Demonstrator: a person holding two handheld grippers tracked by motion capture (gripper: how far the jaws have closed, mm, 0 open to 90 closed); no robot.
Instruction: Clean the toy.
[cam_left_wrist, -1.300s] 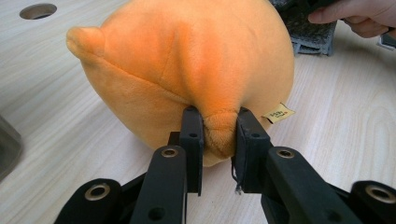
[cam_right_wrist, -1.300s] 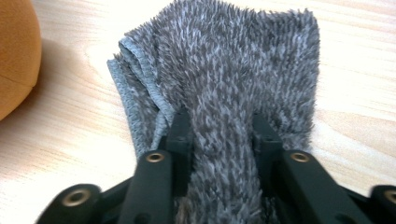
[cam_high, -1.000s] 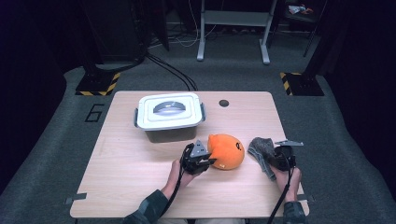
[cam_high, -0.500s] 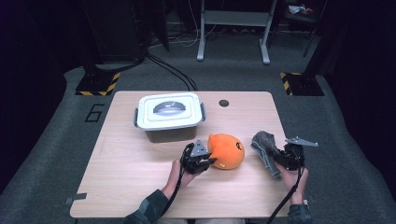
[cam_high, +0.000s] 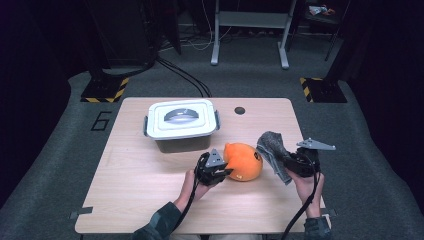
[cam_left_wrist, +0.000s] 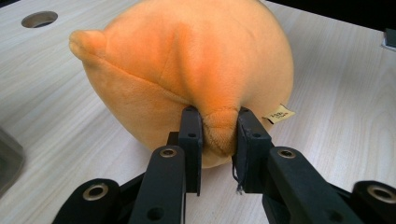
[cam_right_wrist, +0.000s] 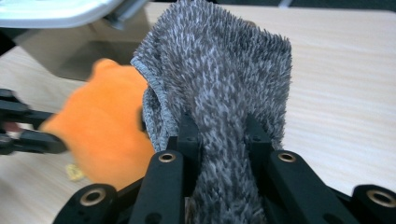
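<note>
An orange plush toy (cam_high: 244, 161) lies on the wooden table (cam_high: 150, 180) near its middle front. My left gripper (cam_high: 226, 171) is shut on a fold of the plush (cam_left_wrist: 220, 133) at its left side, and a small label (cam_left_wrist: 278, 113) sticks out beside the jaws. To the right, my right gripper (cam_high: 286, 162) is shut on a fuzzy grey cloth (cam_high: 272, 150), held up off the table. In the right gripper view the grey cloth (cam_right_wrist: 224, 84) bunches between the jaws, with the orange plush (cam_right_wrist: 105, 130) blurred behind it at the left.
A white lidded box (cam_high: 181, 124) with a grey handle stands at the back left of the table. A round hole (cam_high: 239, 110) sits near the far edge. Dark floor, cables and stand legs lie beyond the table.
My right gripper has risen with the grey cloth, lifting it off the table. The left gripper and the plush have stayed put.
</note>
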